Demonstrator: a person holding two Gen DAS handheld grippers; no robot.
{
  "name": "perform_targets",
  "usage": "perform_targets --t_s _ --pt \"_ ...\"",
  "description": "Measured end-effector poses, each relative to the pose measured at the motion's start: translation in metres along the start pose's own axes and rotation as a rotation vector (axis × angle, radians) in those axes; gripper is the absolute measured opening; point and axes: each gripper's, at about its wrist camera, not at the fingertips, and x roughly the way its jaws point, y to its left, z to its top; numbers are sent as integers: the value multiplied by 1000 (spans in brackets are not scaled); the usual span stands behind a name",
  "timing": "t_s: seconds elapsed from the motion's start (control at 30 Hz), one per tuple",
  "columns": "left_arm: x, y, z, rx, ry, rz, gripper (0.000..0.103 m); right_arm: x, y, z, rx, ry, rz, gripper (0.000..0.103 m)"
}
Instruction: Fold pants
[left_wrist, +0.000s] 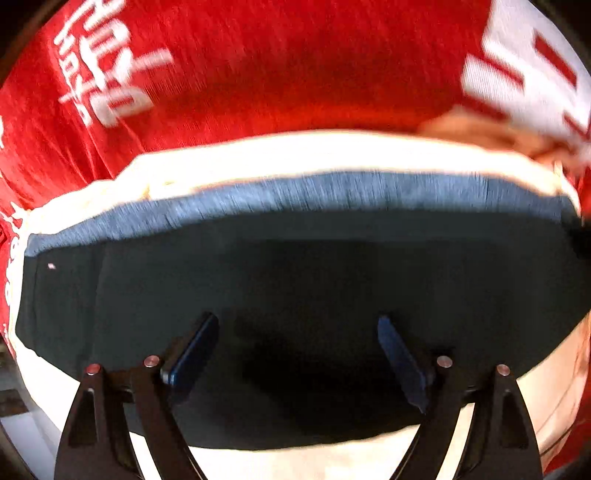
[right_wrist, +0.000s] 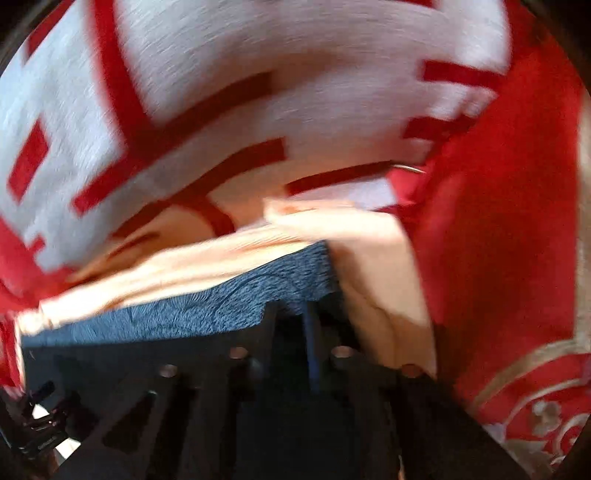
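Note:
The pants (left_wrist: 295, 266) are dark with a heathered blue band (left_wrist: 295, 195) along the far edge. They lie spread on a cream cloth (left_wrist: 295, 155). My left gripper (left_wrist: 297, 332) hovers over the dark fabric with its blue fingers (left_wrist: 195, 347) wide apart and empty. In the right wrist view the blue fabric (right_wrist: 192, 310) fills the lower left. My right gripper (right_wrist: 295, 314) has its fingers close together at the fabric's right end, with the blue cloth reaching between them. The view is blurred.
A red cloth with white lettering (left_wrist: 258, 66) covers the surface beyond the cream cloth. It fills the upper right wrist view (right_wrist: 221, 92). A red fabric with gold pattern (right_wrist: 517, 258) lies to the right.

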Motion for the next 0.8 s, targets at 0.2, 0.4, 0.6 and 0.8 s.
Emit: perform_targets --t_s 0.2,0.4,0.6,0.8 --pt "-2 15 45 -72 -71 -2 89 -44 9 -31 -59 -45 -19 43" --pt "33 12 25 -29 -15 0 89 -33 -7 -72 -145 -50 -44 43" --pt "21 52 -20 -40 42 -10 95 -58 -4 -98 -100 0 -43 47" --pt "-2 99 -57 -26 46 36 95 -72 20 -134 -23 56 22 55"
